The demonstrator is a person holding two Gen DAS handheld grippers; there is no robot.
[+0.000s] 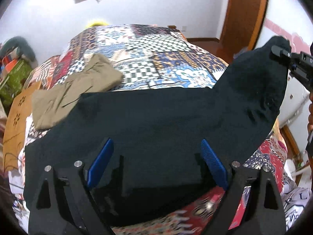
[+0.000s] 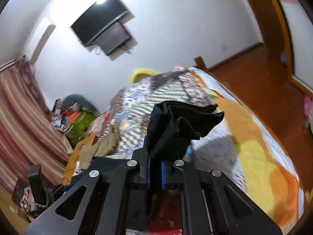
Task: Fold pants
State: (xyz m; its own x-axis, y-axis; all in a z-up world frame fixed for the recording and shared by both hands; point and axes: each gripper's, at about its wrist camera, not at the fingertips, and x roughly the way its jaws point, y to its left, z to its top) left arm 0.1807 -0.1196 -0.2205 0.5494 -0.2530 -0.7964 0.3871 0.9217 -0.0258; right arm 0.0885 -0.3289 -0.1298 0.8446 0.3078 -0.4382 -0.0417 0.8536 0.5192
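Black pants (image 1: 156, 121) lie spread across the patchwork bedspread (image 1: 148, 58), their right end lifted into the air. My right gripper (image 1: 281, 53) holds that raised end at the right edge of the left wrist view. In the right wrist view the same gripper (image 2: 155, 156) is shut on a bunched fold of the black pants (image 2: 176, 125), which stick up above the blue pads. My left gripper (image 1: 156, 152) hovers over the near part of the pants, jaws wide open, blue pads (image 1: 101, 160) apart and nothing between them.
Folded khaki pants (image 1: 76, 90) lie on the bed at the left, partly under the black ones. A screen (image 2: 101, 27) hangs on the white wall. Clutter (image 2: 78, 121) and a striped curtain (image 2: 21, 113) stand left of the bed; wooden floor (image 2: 260, 82) lies to the right.
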